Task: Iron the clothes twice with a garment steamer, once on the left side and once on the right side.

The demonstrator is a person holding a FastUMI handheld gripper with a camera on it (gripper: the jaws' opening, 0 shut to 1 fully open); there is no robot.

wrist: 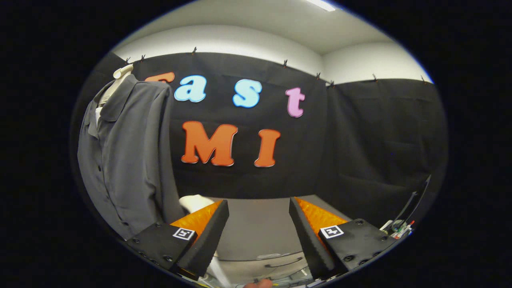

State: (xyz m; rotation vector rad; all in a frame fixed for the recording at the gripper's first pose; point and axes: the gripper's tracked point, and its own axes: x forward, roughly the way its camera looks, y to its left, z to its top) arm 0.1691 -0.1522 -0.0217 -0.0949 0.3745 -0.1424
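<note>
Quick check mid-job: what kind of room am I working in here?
Probably a recording booth, not a home: black cloth wall clipped up below a plain white wall, a grey shirt hanging on a pale mannequin, and a grey table beyond the open tongs.

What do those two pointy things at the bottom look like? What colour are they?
They are the jaws of the gripper. Each of the two fingers is a black wedge with a ribbed inner pad and a bright orange ridged back. Each sits on a black block with small screws and a square black-and-white marker. The jaws stand apart with nothing between them.
</note>
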